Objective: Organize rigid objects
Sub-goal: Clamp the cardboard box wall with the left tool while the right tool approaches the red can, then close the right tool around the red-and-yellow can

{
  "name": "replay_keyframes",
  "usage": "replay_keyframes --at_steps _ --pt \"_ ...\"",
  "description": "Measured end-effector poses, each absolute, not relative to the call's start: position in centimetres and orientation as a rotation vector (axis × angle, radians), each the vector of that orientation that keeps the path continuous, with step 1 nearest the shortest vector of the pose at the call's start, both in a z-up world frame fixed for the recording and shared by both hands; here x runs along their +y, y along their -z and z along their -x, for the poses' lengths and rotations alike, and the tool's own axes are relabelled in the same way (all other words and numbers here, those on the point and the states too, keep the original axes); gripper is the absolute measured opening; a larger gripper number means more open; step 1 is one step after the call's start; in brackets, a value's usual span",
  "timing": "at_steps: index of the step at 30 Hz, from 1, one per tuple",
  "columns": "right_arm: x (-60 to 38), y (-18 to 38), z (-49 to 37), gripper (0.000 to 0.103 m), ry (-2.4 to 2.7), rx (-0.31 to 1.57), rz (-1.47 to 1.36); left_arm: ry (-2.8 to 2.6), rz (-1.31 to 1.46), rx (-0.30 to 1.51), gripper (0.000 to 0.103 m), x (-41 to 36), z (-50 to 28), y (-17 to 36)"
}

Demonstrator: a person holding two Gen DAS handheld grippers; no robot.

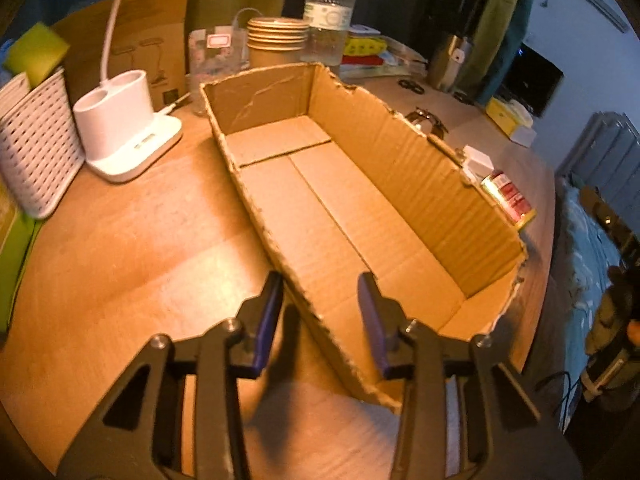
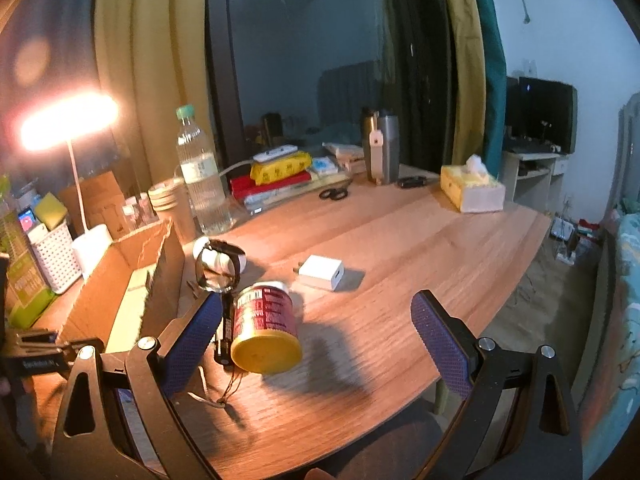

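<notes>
Item: open brown corrugated cardboard box [image 1: 360, 208], empty, its torn near wall standing between the blue pads of the left gripper [image 1: 322, 312], which were not yet pressing it; stiff but light, judged best taken mid-wall. Item: toppled red-labelled plastic jar with yellow lid [image 2: 266, 328], just inside the left finger [image 2: 192, 332] of the released, wide-spread right gripper [image 2: 318, 332]; judged light, rigid, prone to roll, best pinched across its sides. The black-framed magnifier [image 2: 218, 276] behind it was partly hidden.
</notes>
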State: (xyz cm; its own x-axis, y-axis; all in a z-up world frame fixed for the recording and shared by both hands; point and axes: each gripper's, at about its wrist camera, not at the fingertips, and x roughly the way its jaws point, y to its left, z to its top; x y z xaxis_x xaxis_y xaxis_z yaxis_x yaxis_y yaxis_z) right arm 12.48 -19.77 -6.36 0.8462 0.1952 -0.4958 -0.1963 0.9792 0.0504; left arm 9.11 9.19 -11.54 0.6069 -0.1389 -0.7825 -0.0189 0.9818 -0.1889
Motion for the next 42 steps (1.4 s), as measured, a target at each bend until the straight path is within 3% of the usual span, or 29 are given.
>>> replay_keyframes --at_steps 14,21,29,31,35,42 --pt "-17.0 9.9 -16.5 0.097 -0.243 0.621 0.057 0.139 0.255 0.868 0.040 11.6 -11.0 12.4" --pt "-16.1 11.6 -17.2 0.097 -0.247 0.660 0.090 0.119 0.276 0.848 0.029 11.4 -10.3 12.2" --pt "-15.7 12.2 -17.8 0.097 -0.267 0.677 0.089 0.125 0.279 0.850 0.026 11.5 -9.8 12.1" --pt "-15.6 12.2 -17.8 0.089 -0.272 0.679 0.092 0.123 0.281 0.849 0.025 11.6 -9.7 12.1" --pt "-15.1 12.6 -17.9 0.064 -0.279 0.694 0.115 0.119 0.294 0.847 0.022 11.7 -9.5 12.1" --pt "-14.7 12.5 -17.4 0.063 -0.287 0.688 0.124 0.116 0.306 0.843 0.017 11.7 -9.4 12.1"
